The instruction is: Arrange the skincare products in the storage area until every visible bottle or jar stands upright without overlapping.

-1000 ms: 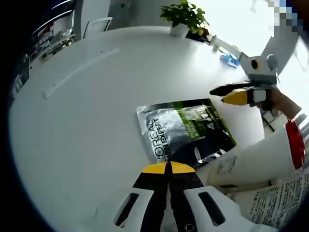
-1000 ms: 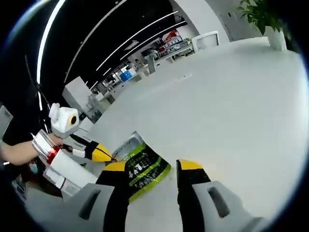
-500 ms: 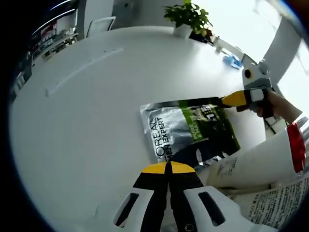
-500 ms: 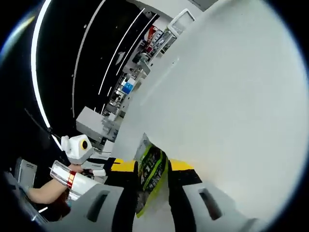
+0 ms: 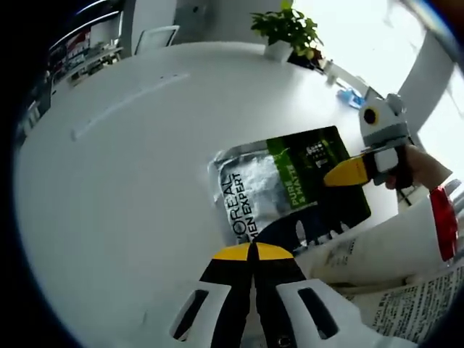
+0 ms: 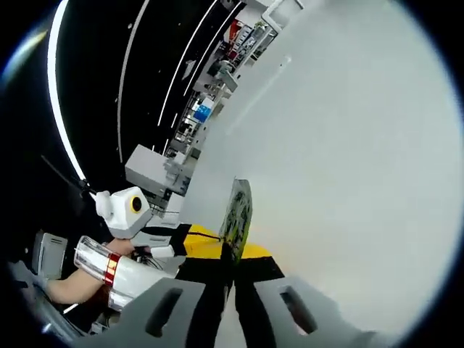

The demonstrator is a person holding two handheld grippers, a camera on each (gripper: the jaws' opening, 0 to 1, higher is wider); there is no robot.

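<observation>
Surface: white table (image 5: 123, 167), round-edged, matte, bare across most of its width; faint seam line running across the far part.

Room, left gripper view: potted plant (image 5: 288, 29) at the far table edge, white chair (image 5: 156, 38) behind it, small blue item (image 5: 349, 95) near the bright window side. Right gripper view: dark ceiling with light strips (image 6: 130, 80), shelving (image 6: 217, 80) and clutter beyond the table.

Task items: silver-and-green sachet (image 5: 286, 185), printed L'Oreal Men Expert, near table centre, far end raised off the surface. White tube with red cap (image 5: 395, 239) lying on its side at lower right, just beside the sachet; printed white packaging (image 5: 406, 304) beneath it.

Tools: left gripper (image 5: 254, 252), yellow tips pressed together, nothing between them. Right gripper (image 6: 221, 252) clamped narrow on the sachet's edge, sachet seen edge-on between its tips.
</observation>
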